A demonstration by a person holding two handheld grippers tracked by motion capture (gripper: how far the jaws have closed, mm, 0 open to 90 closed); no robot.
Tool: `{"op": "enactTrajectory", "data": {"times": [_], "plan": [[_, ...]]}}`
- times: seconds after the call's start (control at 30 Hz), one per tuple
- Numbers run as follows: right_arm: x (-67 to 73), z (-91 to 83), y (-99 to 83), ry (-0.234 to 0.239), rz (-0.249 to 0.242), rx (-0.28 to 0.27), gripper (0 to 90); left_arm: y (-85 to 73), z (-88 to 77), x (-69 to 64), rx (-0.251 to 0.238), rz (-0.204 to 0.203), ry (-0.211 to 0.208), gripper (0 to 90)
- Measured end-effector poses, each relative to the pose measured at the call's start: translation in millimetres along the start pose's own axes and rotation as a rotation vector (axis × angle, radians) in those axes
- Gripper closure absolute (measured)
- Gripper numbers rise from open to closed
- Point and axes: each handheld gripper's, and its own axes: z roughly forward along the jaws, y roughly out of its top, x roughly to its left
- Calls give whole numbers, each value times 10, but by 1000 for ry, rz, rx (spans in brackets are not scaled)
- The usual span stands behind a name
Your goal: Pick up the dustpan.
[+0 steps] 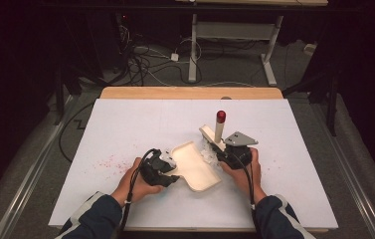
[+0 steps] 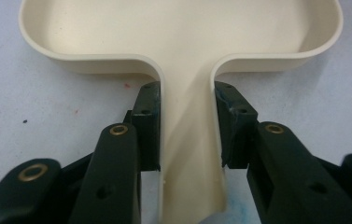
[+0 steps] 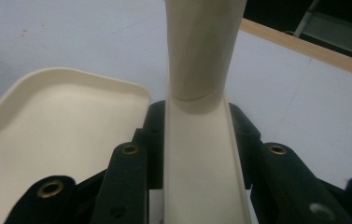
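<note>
The cream dustpan (image 1: 198, 167) is kept flat on the white bench (image 1: 125, 124) by its handle, pinched in the left tongs (image 2: 186, 123), while the brush (image 1: 218, 130) is pinched upright in the right tongs (image 3: 196, 135) just beside it, seemingly for sweeping

My dustpan (image 2: 183, 42) looks smooth, glossy cream plastic; my brush (image 3: 201, 56) handle likewise; the tabletop (image 1: 140, 124) matt white.
</note>
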Motion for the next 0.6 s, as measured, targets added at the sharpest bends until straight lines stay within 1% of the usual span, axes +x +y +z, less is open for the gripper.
{"op": "enactTrajectory", "data": {"times": [0.23,0.37,0.43,0.53,0.57,0.6], "plan": [[262,-29,23,32,-11,-8,674,69,37,-37,-1,-18,12,637],[399,-29,33,51,-45,-17,674,88,41,-49,1,-18,17,636],[442,-47,48,57,-54,-25,674,85,38,-44,-4,-25,18,636],[478,-74,68,69,-61,-28,674,87,36,-49,-1,-21,19,637],[485,-81,72,80,-59,-29,675,86,36,-49,-1,-22,20,636],[491,-88,77,79,-60,-30,675,84,36,-47,-4,-24,18,637]]}}
